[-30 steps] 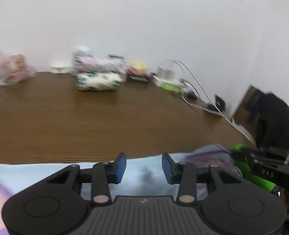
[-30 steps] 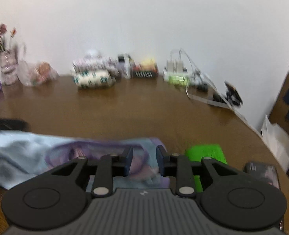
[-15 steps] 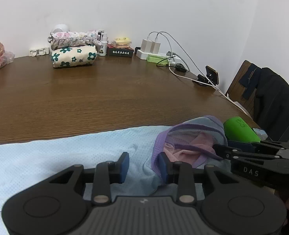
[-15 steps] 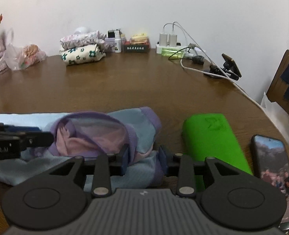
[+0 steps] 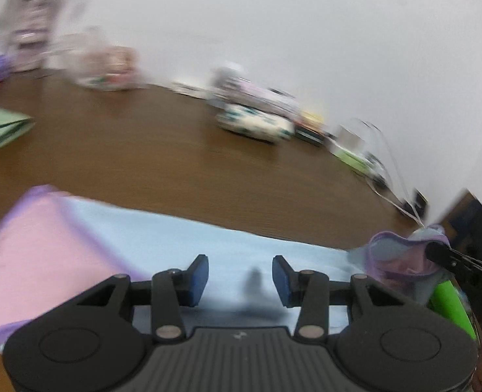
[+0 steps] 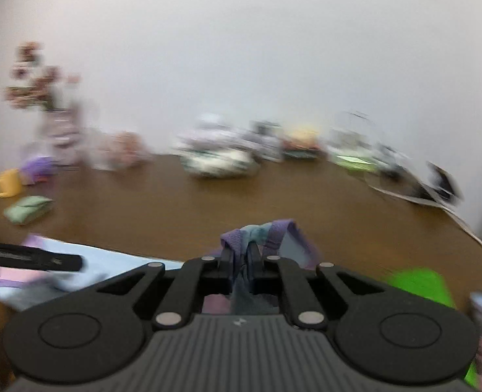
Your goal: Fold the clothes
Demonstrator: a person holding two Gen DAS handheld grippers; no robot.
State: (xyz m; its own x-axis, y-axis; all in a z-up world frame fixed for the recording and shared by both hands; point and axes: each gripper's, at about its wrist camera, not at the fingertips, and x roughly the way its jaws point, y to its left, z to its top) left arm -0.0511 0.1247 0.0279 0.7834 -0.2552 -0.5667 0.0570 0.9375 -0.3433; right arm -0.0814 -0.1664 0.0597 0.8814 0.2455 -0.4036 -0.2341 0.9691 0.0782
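1. Since half a second ago the right tool [image 6: 240, 261] has just been closing and now pinches the purple-edged collar of the light blue garment [image 5: 188, 245] between its jaws, where before that cloth only lay in front of them; the left tool [image 5: 240, 277] has slid sideways along the garment, so the collar that sat just ahead of it now shows far to its right
2. Both views have gone from sharp to heavily blurred
3. Stretched flat across the near part of the brown tabletop [image 5: 149, 163], the garment has a pink panel [image 5: 35, 254] with purple trim at the left end in the left wrist view
4. Its collar end is bunched and lifted off the tabletop in the right tool's grip, the cloth rising between the narrow jaws
5. Jaws of the left tool have just been opening and stand moderately apart above the blue cloth, with nothing pressed between the blue pads [image 5: 198, 277]
6. A bright green object [image 6: 417, 285] lies just beside the collar on the right
7. A pale green folded cloth [image 6: 28, 212] sits well apart to the left
8. Along the far edge by the white wall stand a floral folded bundle [image 5: 257, 125], flowers [image 6: 32, 78], and chargers with cables [image 5: 368, 153], all too blurred to detail
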